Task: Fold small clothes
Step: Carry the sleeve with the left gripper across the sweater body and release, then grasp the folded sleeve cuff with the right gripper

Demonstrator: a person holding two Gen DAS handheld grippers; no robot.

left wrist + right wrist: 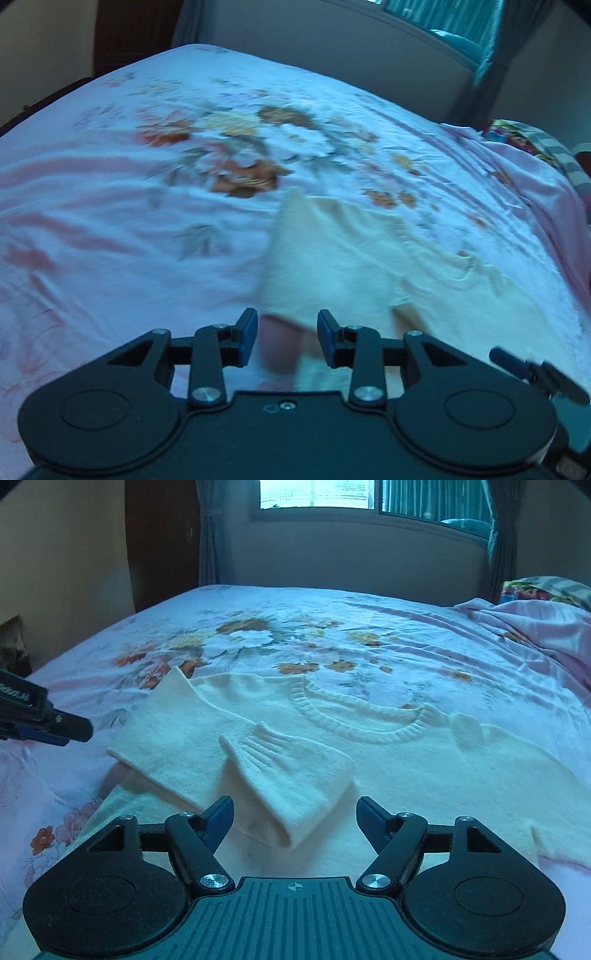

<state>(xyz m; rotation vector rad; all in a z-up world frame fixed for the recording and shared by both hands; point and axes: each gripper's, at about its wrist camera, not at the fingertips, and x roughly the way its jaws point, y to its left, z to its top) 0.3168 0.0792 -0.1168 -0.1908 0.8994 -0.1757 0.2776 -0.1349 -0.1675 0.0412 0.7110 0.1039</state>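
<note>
floral bedsheet (369, 609) under our cream sweater (406, 775) with one sleeve (280, 771) folded in, and our left gripper (287, 334) and right gripper (294, 821) both hang parted, holding nothing.

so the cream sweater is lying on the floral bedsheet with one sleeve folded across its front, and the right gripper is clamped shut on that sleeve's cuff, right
Not quite. The cream sweater does lie on the floral bedsheet with one sleeve folded across its front, but the right gripper is not clamped on the cuff. The right wrist view shows its jaws apart, holding nothing, with the cuff lying farther up the sleeve.
</note>
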